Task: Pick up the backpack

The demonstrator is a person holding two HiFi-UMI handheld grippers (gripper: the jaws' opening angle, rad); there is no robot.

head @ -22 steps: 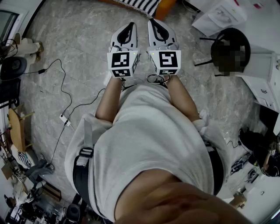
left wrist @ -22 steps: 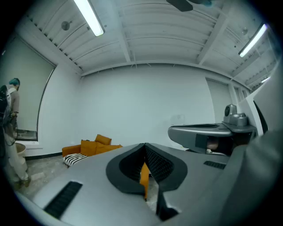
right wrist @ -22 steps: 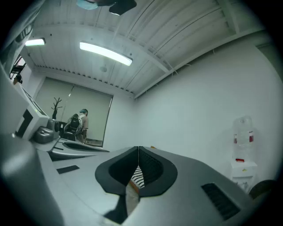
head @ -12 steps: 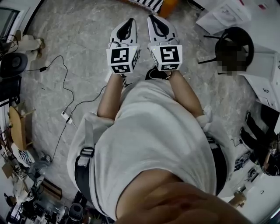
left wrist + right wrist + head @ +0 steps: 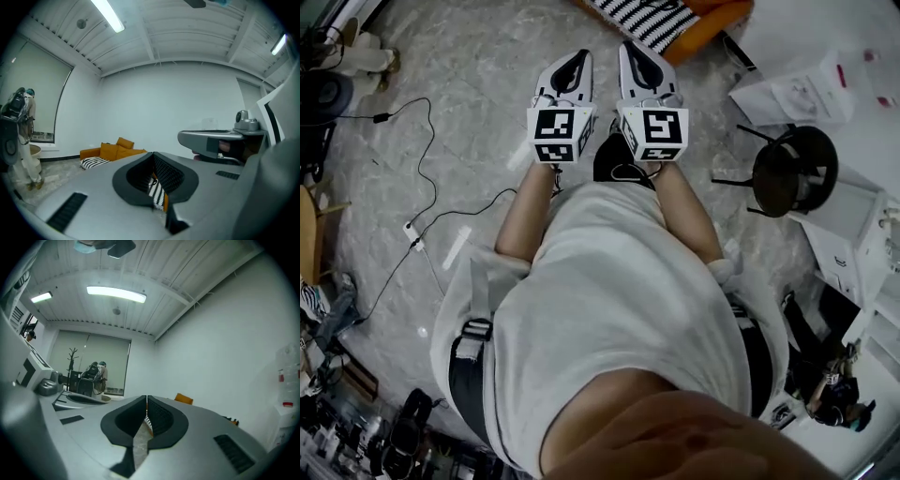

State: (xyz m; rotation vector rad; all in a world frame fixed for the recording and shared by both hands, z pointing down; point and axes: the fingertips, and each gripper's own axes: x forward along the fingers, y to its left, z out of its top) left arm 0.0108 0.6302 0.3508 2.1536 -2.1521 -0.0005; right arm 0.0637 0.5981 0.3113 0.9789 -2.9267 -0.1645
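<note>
No backpack shows plainly in any view. I hold both grippers level and side by side in front of my chest. The left gripper (image 5: 577, 58) is shut with nothing between its jaws, which meet in the left gripper view (image 5: 152, 155). The right gripper (image 5: 631, 49) is shut and empty too, its jaws closed to a thin slit (image 5: 147, 400). A dark thing (image 5: 615, 159) lies on the floor below the marker cubes, half hidden by my arms; what it is I cannot tell.
An orange sofa (image 5: 712, 17) with a striped cushion (image 5: 642, 19) stands ahead, also seen beyond the left jaws (image 5: 110, 152). A black stool (image 5: 794, 169) and white boxes (image 5: 806, 86) are at the right. A cable (image 5: 422, 220) trails over the marble floor at left. A person (image 5: 96, 376) stands far off by the window.
The sofa and striped cushion have come further into the head view and the stool has slid down the right side. Both grippers stay shut and side by side.
</note>
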